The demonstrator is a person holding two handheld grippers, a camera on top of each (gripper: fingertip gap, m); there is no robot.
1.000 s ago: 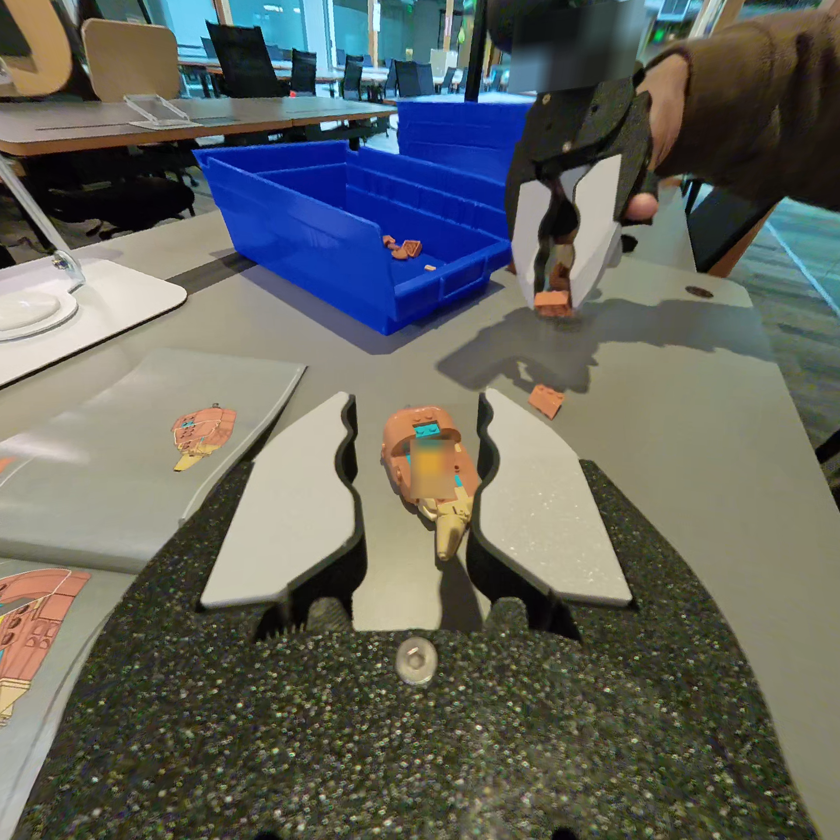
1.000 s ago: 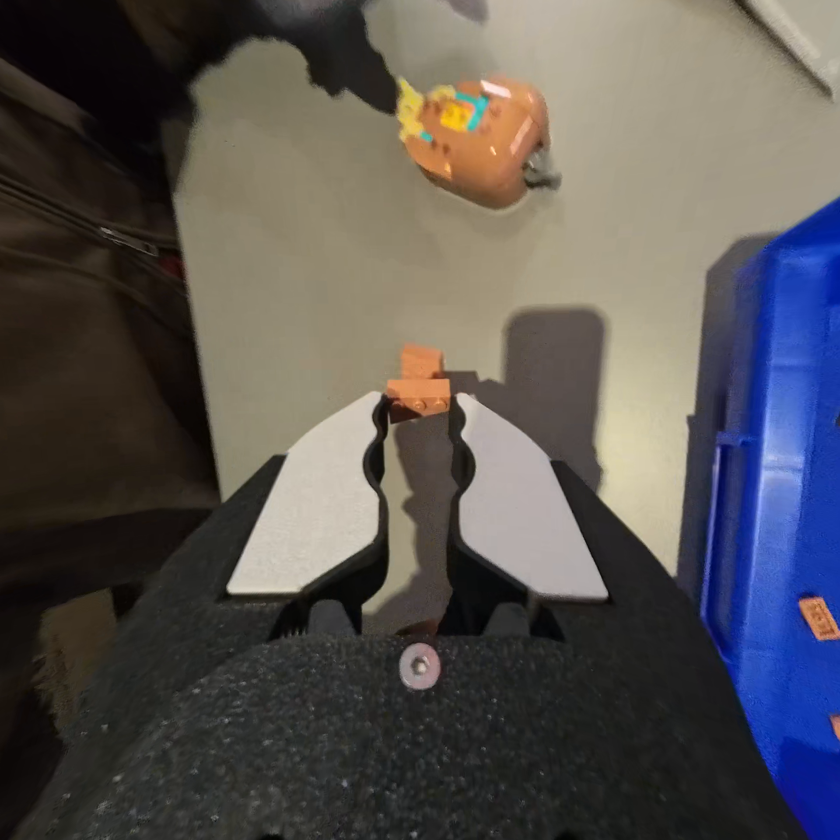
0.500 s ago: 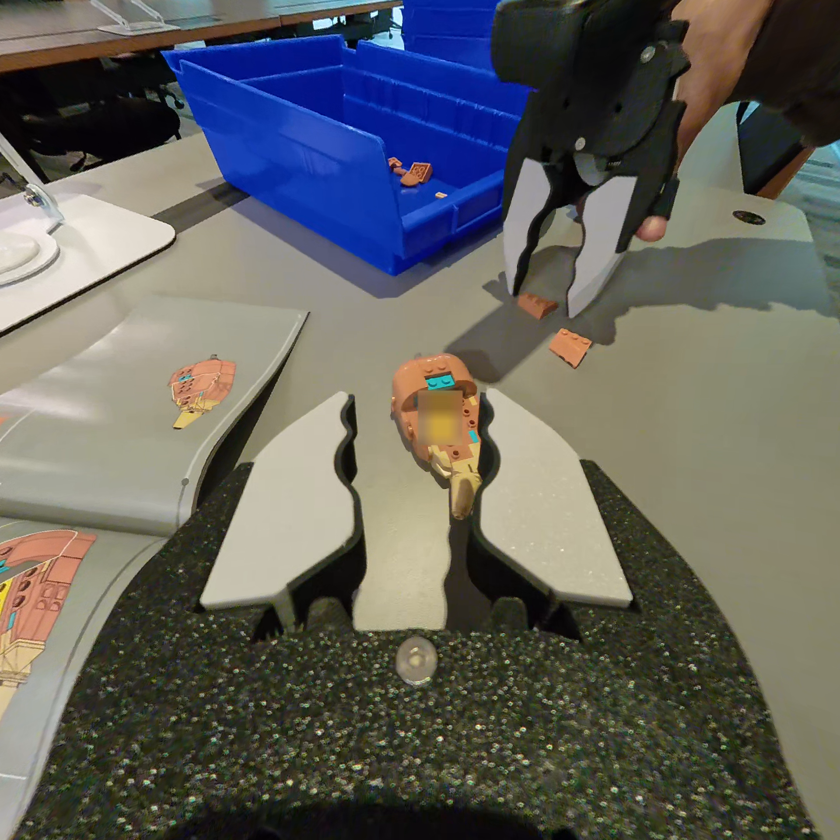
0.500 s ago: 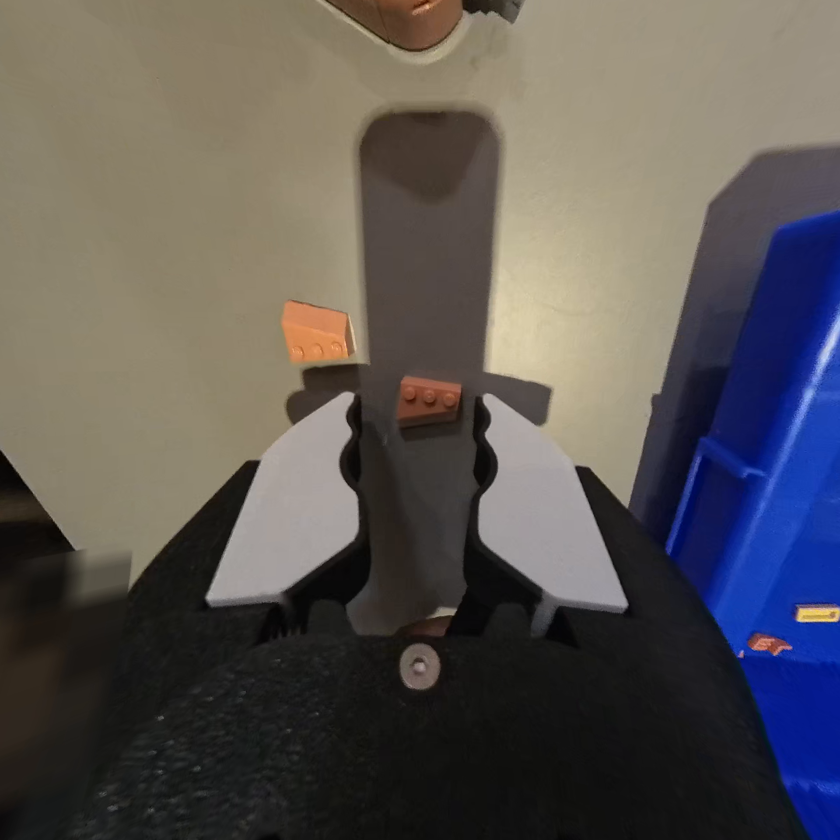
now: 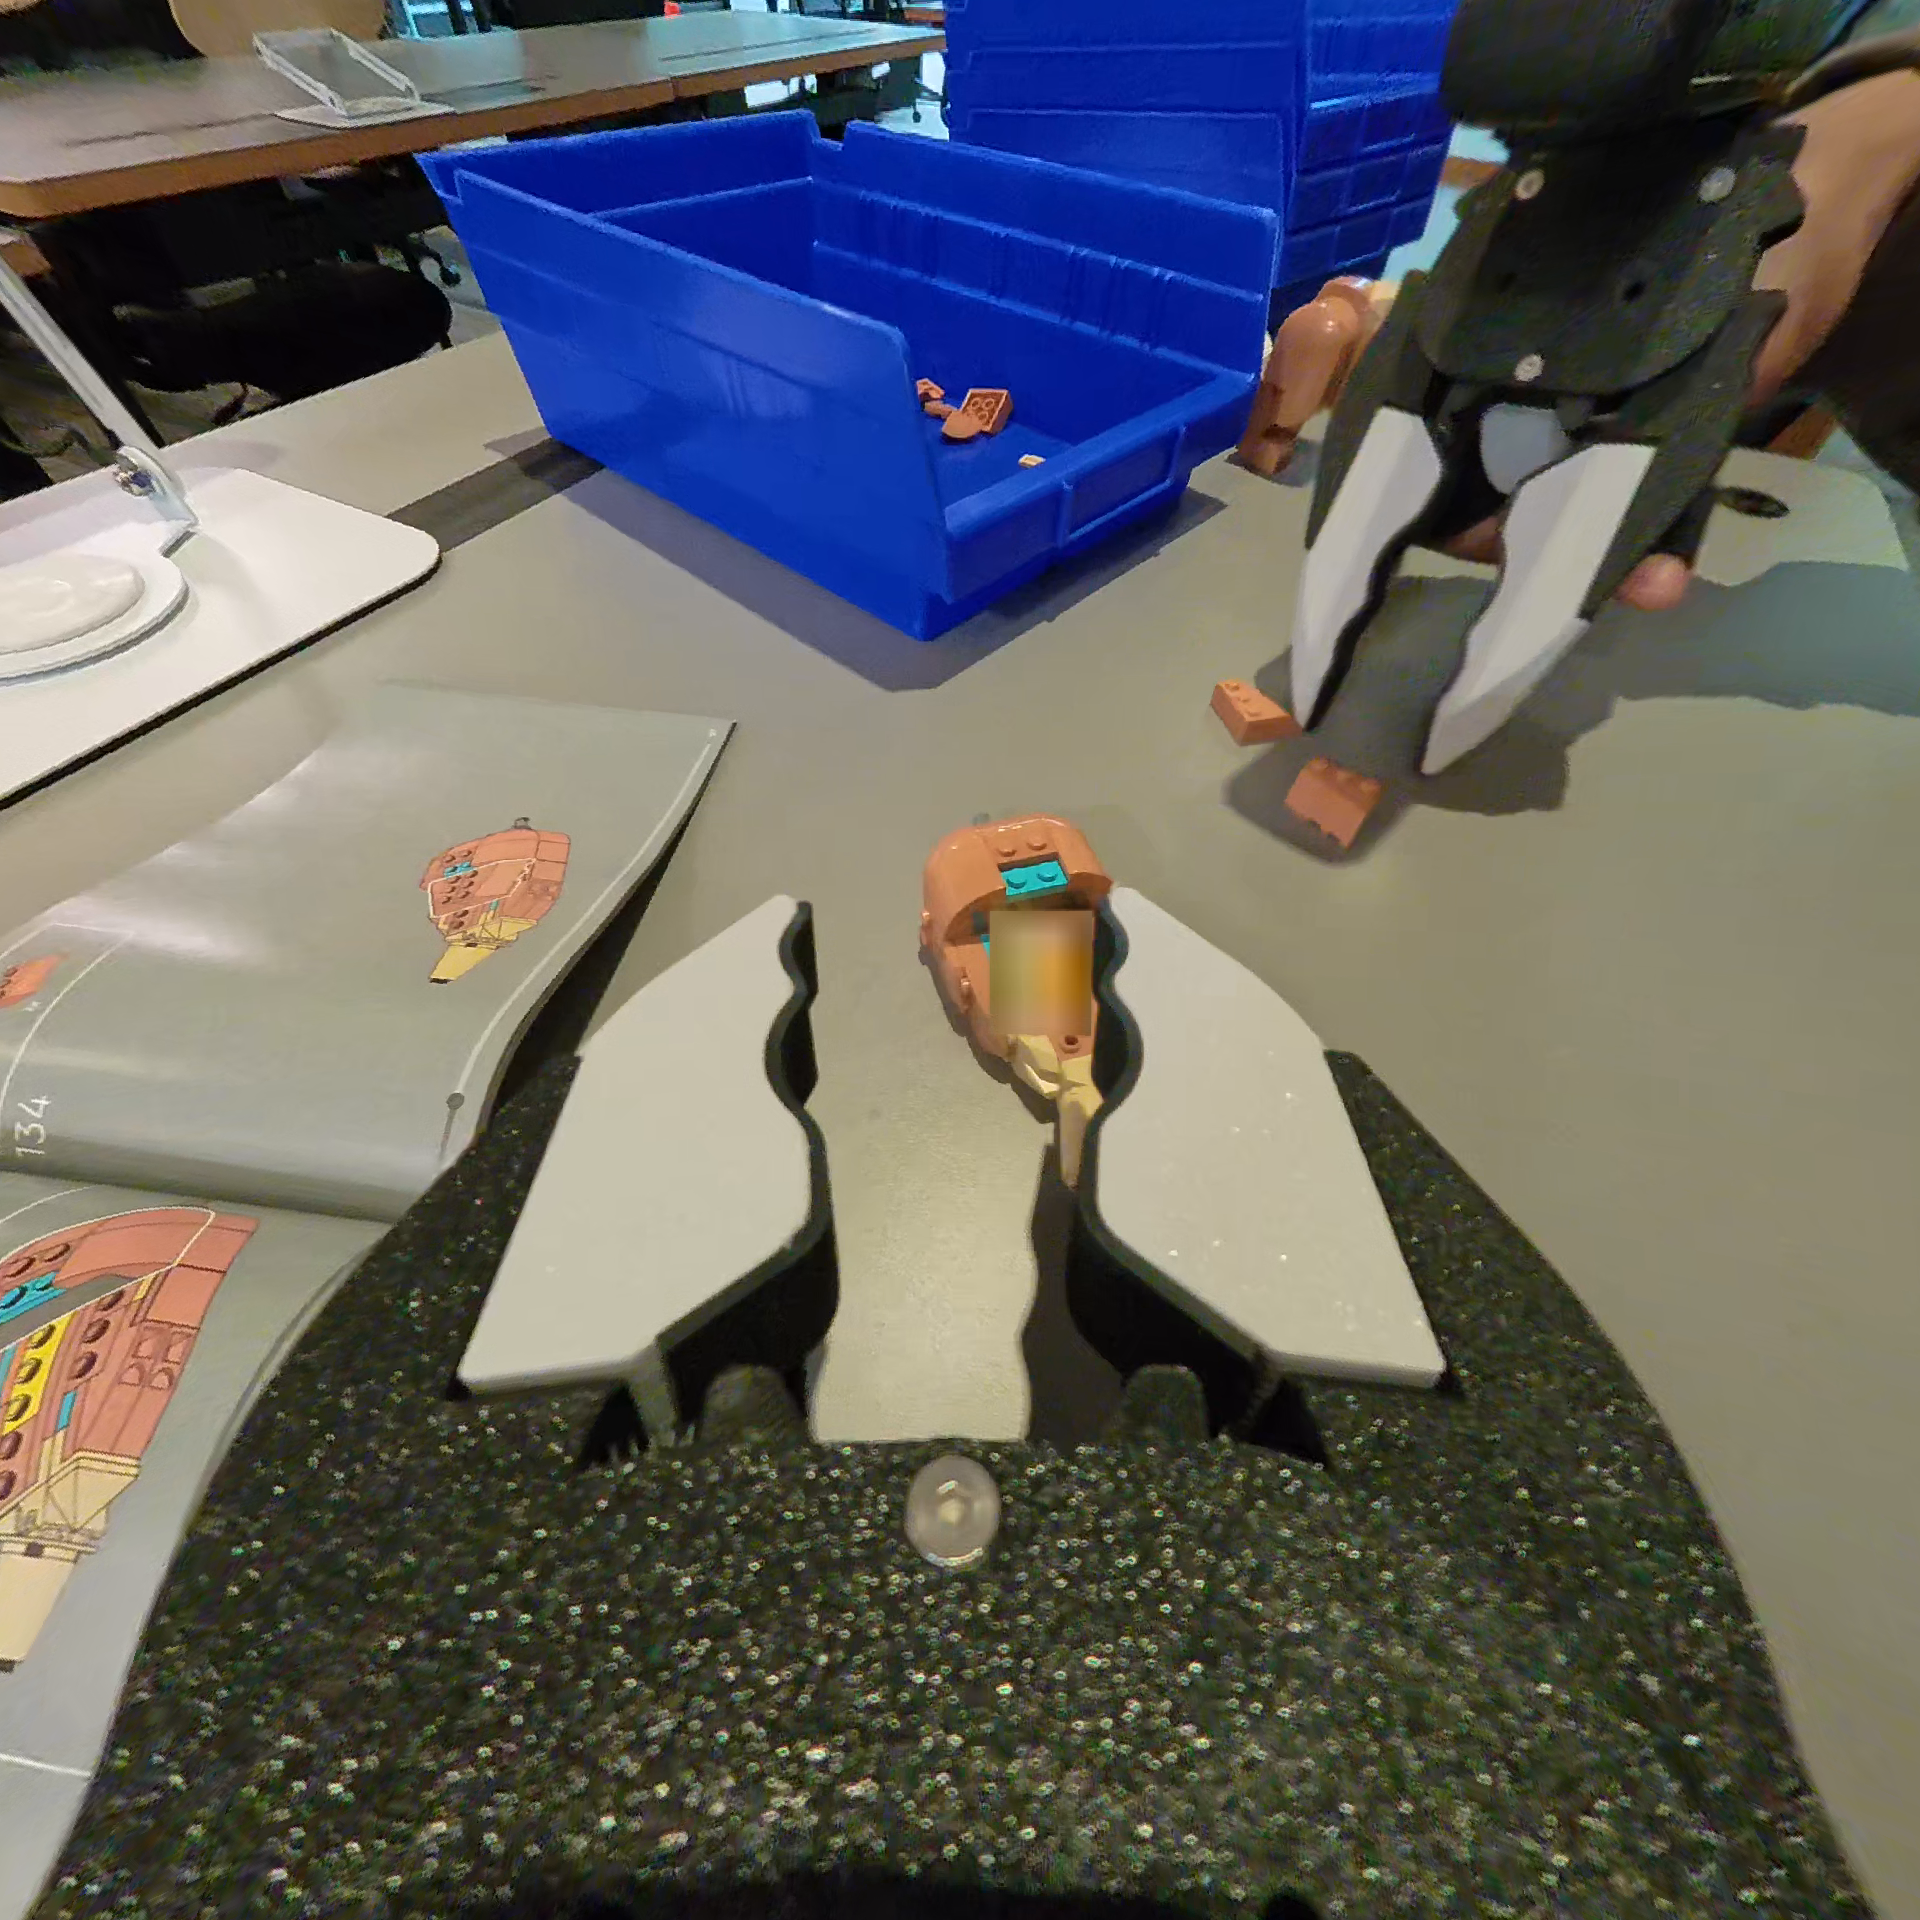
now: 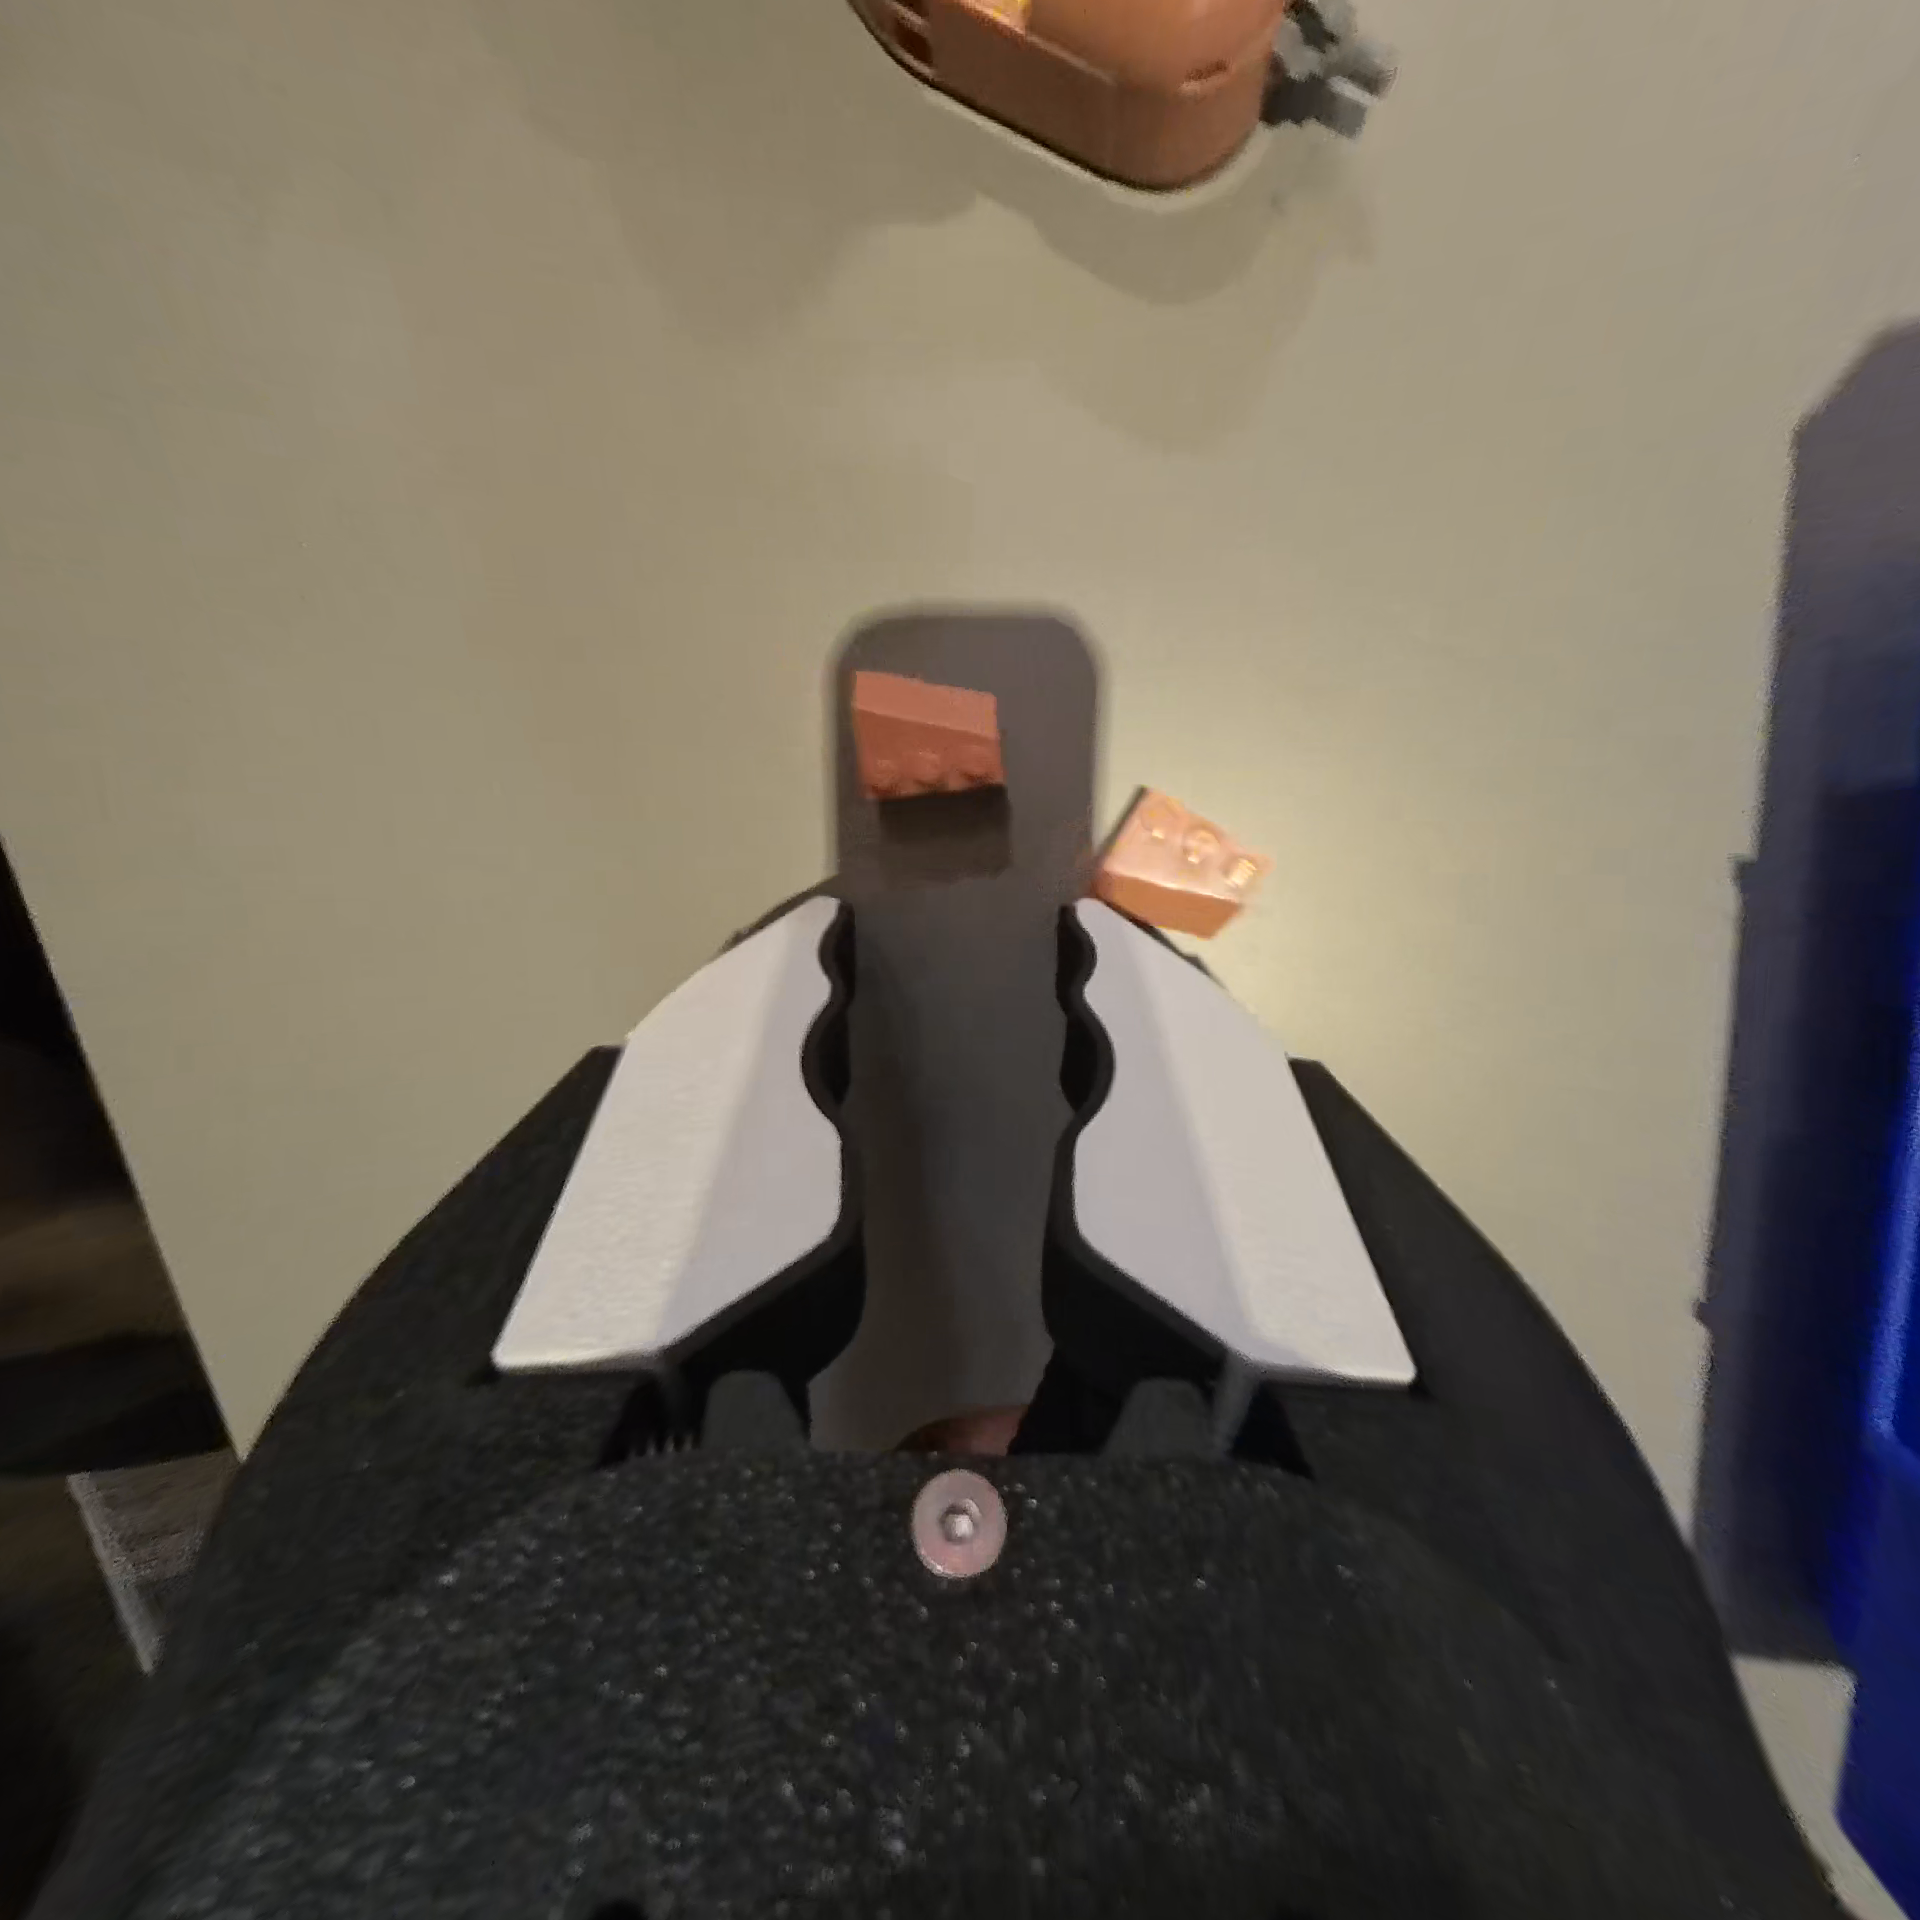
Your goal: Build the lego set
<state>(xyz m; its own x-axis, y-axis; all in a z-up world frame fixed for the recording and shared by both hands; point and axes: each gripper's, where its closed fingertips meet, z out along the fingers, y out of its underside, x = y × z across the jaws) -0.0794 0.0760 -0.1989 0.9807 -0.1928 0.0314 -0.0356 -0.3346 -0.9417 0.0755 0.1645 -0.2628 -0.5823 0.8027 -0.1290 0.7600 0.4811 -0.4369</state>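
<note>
A salmon-pink lego model [image 5: 961, 935] with a tan tip lies on the grey table between the fingers of my left gripper [image 5: 956, 914]. That gripper is open, and the model rests against its right finger. My right gripper [image 5: 1377, 740] is open and empty, its tips close above the table. One small salmon brick [image 5: 1333, 798] lies just ahead of its opening [image 6: 928, 732]. A second brick [image 5: 1252, 712] lies beside one fingertip [image 6: 1179, 862]. In the right wrist view the right gripper [image 6: 956, 914] points down at the table, and the model [image 6: 1091, 94] shows at the top edge.
A blue bin [image 5: 727, 343] with a few loose salmon pieces [image 5: 977, 410] stands at the back, and its wall [image 6: 1870, 1039] is close on the right gripper's right. An open instruction booklet [image 5: 312, 935] lies left. A white board [image 5: 260, 582] is far left. Another salmon assembly [image 5: 1304, 374] stands behind the bin. My right fingertips sit around 20 cm from my left ones.
My right gripper opened and let its brick go onto the table, then shifted so the other brick is ahead of its opening. My left gripper moved forward around the model.
</note>
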